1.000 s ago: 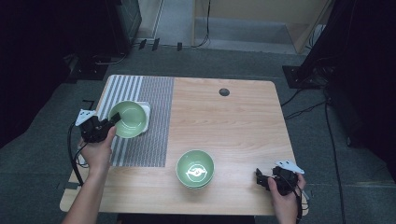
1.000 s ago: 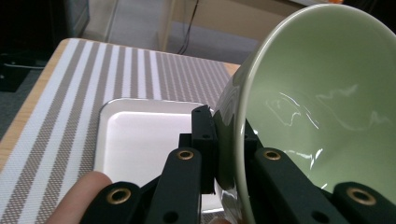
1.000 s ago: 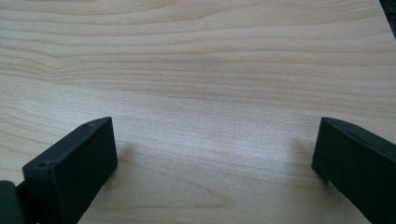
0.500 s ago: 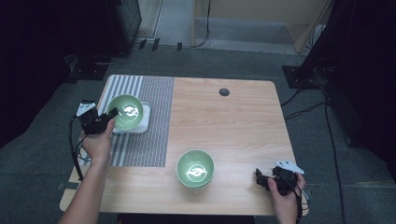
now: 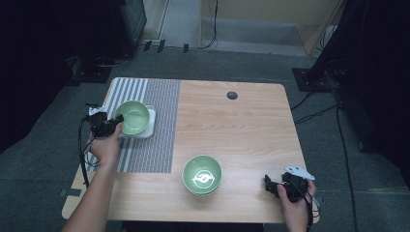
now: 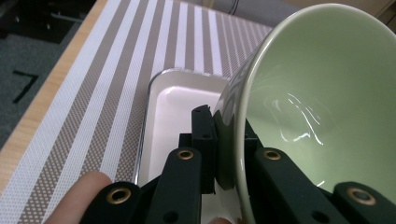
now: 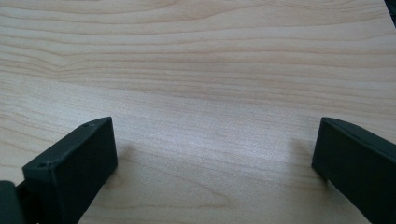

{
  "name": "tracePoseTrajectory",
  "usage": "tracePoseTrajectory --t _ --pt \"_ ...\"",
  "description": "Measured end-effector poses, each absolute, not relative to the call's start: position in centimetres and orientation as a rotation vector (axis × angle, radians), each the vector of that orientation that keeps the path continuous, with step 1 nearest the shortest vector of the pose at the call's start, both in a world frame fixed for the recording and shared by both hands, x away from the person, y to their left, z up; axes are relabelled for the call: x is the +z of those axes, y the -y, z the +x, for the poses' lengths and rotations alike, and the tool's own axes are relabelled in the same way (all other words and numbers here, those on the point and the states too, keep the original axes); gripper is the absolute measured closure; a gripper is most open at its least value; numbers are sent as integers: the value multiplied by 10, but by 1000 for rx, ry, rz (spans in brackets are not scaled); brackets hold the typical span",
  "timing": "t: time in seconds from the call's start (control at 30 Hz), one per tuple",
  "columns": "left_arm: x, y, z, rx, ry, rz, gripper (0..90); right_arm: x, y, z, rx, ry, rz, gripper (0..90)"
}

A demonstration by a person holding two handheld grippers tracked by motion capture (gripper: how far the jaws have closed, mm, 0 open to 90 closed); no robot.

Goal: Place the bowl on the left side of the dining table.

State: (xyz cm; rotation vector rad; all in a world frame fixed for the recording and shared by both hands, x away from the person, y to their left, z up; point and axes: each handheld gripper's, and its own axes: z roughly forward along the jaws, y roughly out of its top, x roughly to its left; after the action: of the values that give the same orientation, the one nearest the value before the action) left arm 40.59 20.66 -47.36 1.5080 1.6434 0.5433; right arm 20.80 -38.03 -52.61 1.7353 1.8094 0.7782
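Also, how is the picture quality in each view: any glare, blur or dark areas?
High view: the table is evenly lit, the surroundings dark and the picture soft. Left gripper view: white glare streaks lie inside the held bowl, and the left gripper at the bottom edge is slightly blurred. Right gripper view: a pale sheen on the wood between the right gripper jaws, with soft shadows beside them.

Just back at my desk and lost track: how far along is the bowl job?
Done: nothing looks finished. In hand: the left claw is clamped on the rim of a green bowl, tilted over the white tray on the striped mat. Left: the second green bowl sits untouched on the table; the right claw rests open.
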Motion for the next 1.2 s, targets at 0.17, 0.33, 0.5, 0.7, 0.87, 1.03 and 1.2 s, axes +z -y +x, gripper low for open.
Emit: tracePoseTrajectory --t 0.17,0.33,0.5,0.7,0.87,1.03,1.2 --pt "-478 -207 412 505 -1704 1517 849 -526 380 208 780 -1814 1731 0" --pt "-481 -205 420 491 -1755 1555 848 -526 380 208 780 -1815 1730 0" --pt "-479 -207 429 432 -1812 1557 847 -526 380 208 781 -1815 1730 0" --pt "-478 -206 439 411 -1861 1579 843 -526 380 208 781 -1815 1729 0" --pt "-482 -210 442 371 -1861 1566 814 -526 380 208 781 -1815 1729 0" --pt "-478 -212 441 359 -1828 1519 654 -526 380 208 781 -1816 1729 0" --pt "-470 -209 434 415 -1760 1547 392 -526 380 208 781 -1816 1729 0"
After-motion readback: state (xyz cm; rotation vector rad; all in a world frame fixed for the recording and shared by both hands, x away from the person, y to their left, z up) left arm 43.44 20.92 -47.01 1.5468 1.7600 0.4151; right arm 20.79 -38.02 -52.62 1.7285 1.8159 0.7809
